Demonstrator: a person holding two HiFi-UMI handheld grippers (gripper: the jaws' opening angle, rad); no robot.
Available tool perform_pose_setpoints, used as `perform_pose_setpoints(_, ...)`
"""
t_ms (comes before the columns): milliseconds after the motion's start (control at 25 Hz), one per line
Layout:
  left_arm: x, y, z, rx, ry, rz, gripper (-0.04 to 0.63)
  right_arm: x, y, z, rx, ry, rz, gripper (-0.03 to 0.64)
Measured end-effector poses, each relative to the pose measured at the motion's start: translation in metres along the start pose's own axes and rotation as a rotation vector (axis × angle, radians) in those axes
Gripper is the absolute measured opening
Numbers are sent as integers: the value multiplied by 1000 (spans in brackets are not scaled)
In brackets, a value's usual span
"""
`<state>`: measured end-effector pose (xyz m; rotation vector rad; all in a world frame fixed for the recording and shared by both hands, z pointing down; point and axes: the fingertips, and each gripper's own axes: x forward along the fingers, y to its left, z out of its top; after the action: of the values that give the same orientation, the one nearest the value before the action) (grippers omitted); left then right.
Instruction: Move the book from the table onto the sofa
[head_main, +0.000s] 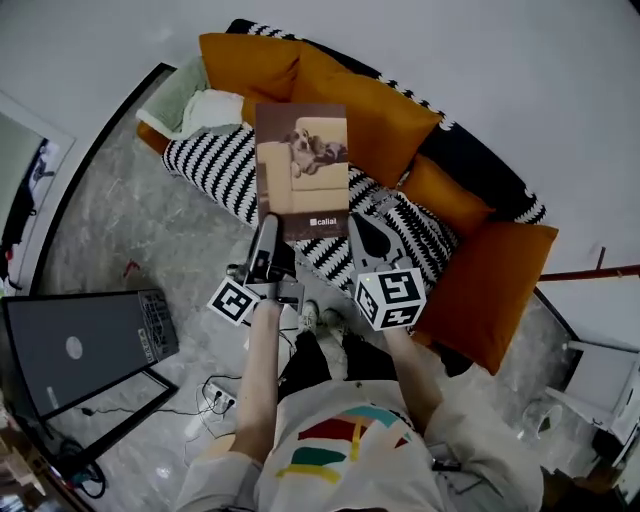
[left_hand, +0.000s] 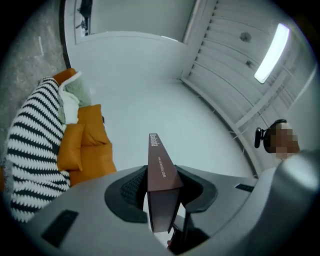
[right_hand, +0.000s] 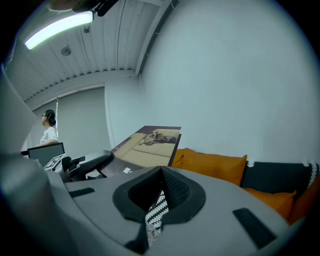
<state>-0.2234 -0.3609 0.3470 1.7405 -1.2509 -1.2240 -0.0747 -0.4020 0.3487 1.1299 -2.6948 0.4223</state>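
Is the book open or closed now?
Closed. The book shows only its front cover, and the left gripper clamps both covers together.

Overhead view; all 3 share sofa (head_main: 215, 160) (seemingly).

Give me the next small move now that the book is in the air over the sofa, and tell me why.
Probably lower the book toward the striped sofa seat before letting go. The left gripper pinches its near edge, and the book is held in the air above that seat, not resting on it, so releasing here would likely drop it. The right gripper holds nothing.
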Motion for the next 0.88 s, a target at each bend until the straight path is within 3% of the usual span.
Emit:
perform_pose_setpoints(200, 24, 76, -43, 7, 240, 66, 150, 12, -40, -51, 70, 52, -89, 12)
perform_pose_setpoints(440, 39, 169, -112, -19, 429, 129, 150, 11, -104, -132, 161, 136, -190, 12)
perform_pose_setpoints(600, 52, 216, -174, -84, 484, 154, 150, 3, -146, -176, 211, 183, -232, 12)
perform_pose_setpoints(880, 31, 279, -229, -142, 586, 236, 152, 5, -150, -220, 207, 253, -233, 12)
